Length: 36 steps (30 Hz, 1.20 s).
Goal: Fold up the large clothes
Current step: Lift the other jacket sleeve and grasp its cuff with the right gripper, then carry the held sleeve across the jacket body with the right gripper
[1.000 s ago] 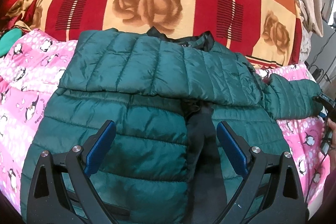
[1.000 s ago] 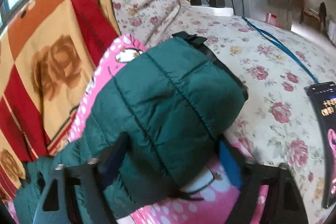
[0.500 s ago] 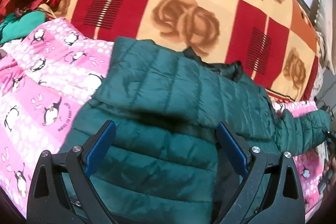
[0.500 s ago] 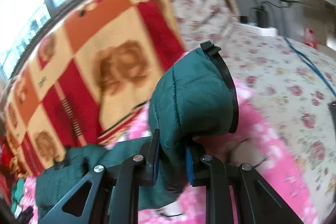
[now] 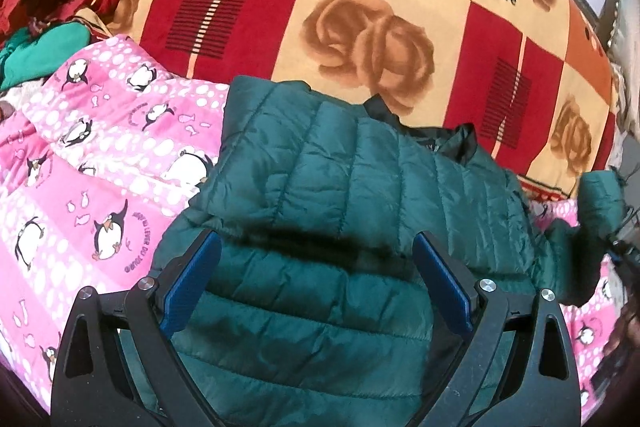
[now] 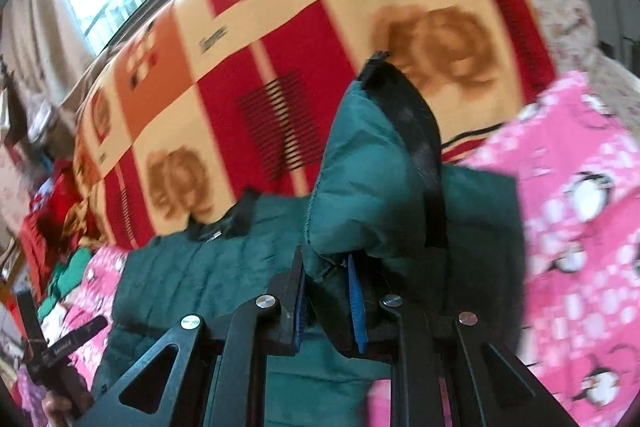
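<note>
Pink blanket (image 5: 80,163), jacket (image 5: 360,211) collar rearward

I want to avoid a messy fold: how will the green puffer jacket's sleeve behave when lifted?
Probably floppy: the sleeve droops over the shut right gripper. Likely light and springy, given its puffy quilting. The jacket's shiny shell may slip.

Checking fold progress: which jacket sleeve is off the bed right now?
The sleeve clamped in the right gripper, cuff raised; the other sleeve lies folded flat across the jacket.
</note>
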### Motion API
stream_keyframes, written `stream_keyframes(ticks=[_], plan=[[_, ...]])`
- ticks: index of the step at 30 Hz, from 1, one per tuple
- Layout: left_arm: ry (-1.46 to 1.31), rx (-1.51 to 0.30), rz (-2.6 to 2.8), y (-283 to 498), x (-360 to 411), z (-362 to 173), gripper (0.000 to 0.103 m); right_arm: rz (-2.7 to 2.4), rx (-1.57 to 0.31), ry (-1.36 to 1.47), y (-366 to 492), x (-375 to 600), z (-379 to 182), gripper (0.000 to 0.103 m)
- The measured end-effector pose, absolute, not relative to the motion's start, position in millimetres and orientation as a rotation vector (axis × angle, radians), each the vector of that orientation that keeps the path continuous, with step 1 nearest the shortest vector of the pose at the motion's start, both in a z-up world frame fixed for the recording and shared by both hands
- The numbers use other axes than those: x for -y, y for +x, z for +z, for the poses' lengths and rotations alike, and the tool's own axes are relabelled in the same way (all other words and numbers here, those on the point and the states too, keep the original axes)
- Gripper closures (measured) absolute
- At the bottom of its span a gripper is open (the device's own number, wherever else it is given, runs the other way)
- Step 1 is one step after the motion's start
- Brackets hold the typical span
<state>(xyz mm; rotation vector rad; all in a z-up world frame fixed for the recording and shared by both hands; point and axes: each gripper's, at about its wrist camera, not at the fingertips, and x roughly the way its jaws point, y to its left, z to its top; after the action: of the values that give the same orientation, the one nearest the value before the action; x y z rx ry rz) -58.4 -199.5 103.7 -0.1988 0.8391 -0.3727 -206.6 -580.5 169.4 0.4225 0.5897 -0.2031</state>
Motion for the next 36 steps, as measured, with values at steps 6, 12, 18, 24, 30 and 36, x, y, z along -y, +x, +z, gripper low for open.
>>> stream_keyframes(ticks=[6, 12, 18, 24, 30, 36], plan=[[-0.211, -0.849, -0.381, -55.5, 196.3, 100.0, 0.006, -0.107, -0.653, 0.383, -159.0, 523.1, 149.6, 0.085], [-0.223, -0.859, -0.386, -50.6, 192.7, 95.3, 0.006, -0.036, -0.737, 0.367, -120.0, 477.6, 118.3, 0.085], [-0.236, -0.872, -0.389, -47.3, 190.5, 90.8, 0.006, -0.031, -0.815, 0.346, -100.2, 451.6, 84.4, 0.085], [-0.261, -0.879, -0.418, -50.2, 193.2, 91.7, 0.006, 0.101, -0.782, 0.431, -128.6, 456.4, 103.4, 0.036], [-0.333, -0.874, -0.474, -56.0, 200.8, 101.0, 0.006, 0.027, -0.731, 0.358, -172.2, 468.1, 117.5, 0.036], [-0.366, -0.885, -0.536, -56.1, 230.2, 112.8, 0.006, -0.058, -0.672, 0.352, -198.1, 480.6, 122.7, 0.036]])
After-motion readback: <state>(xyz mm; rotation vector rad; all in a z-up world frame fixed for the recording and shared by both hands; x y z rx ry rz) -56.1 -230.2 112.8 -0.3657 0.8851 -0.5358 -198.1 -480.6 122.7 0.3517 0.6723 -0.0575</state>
